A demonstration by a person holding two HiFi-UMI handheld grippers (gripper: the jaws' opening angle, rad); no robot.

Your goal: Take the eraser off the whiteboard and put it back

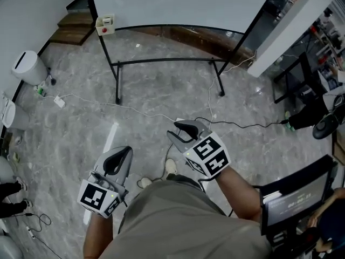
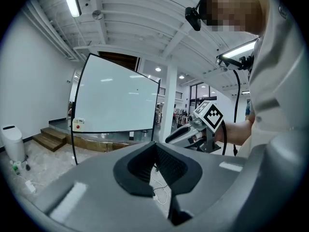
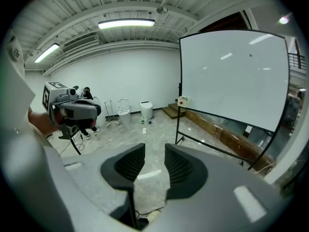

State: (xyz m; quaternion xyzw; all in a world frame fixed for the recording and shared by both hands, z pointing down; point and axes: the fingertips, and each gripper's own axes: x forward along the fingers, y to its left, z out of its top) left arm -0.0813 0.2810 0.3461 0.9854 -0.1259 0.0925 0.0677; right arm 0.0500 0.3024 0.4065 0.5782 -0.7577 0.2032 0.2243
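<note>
The whiteboard point(image 1: 183, 4) stands on a black frame at the far side of the floor. The eraser point(image 1: 105, 24), a cream block with a red dot, sticks to its lower left corner; it also shows in the left gripper view as the eraser point(image 2: 78, 124) and in the right gripper view as the eraser point(image 3: 182, 100). Both grippers hang low in front of the person, well short of the board. My left gripper point(image 1: 121, 154) point(image 2: 154, 146) has its tips together on nothing. My right gripper point(image 1: 175, 130) point(image 3: 154, 151) is open, with only floor showing in the gap.
A white bin point(image 1: 28, 66) stands at the left, with a power strip point(image 1: 59, 101) and cables trailing over the marble floor. Wooden steps point(image 1: 75, 28) lie left of the board. A black chair and a screen point(image 1: 296, 198) stand at the right. Toilets point(image 3: 124, 112) line the far wall.
</note>
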